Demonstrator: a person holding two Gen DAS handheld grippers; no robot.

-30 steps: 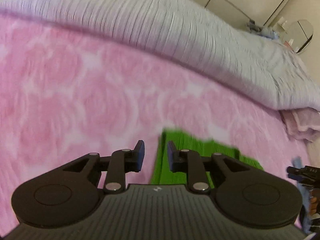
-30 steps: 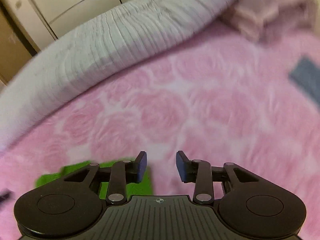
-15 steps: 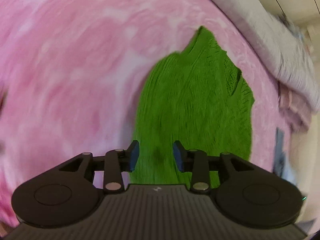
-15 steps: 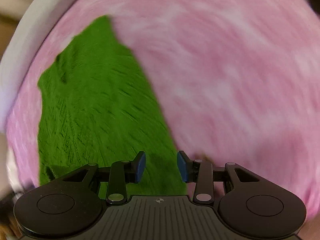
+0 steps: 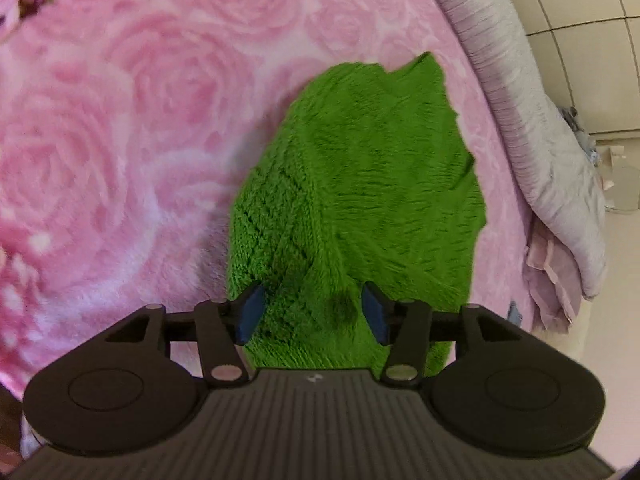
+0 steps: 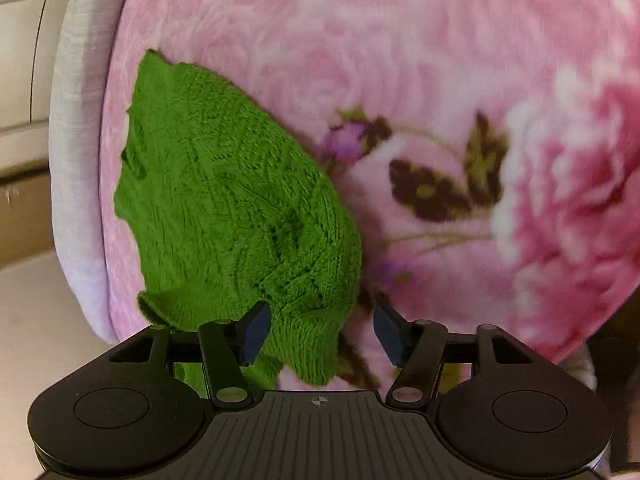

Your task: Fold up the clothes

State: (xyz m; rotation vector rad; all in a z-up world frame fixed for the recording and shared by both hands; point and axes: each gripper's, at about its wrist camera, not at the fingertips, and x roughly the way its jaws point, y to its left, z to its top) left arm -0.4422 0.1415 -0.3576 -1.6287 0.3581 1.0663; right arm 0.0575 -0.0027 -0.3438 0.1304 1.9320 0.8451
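A green knitted garment [image 5: 360, 200] lies on a pink rose-patterned blanket [image 5: 120, 140]; it also shows in the right wrist view [image 6: 232, 208]. My left gripper [image 5: 314, 314] is open, its jaws wide apart over the garment's near edge, with green knit between the blue pads. My right gripper [image 6: 322, 332] is open too, its jaws straddling the garment's near corner, which hangs between them. Whether the pads touch the fabric cannot be told.
A grey-lilac ribbed quilt [image 5: 532, 120] lies along the bed's far side, and shows in the right wrist view [image 6: 76, 160]. A folded pale pink cloth [image 5: 552, 280] sits at the bed's edge. Beige cabinets [image 5: 592, 40] and floor lie beyond.
Both grippers swung down from a level view over the bed to the green garment and moved close to its near edge. Both jaws have opened wider.
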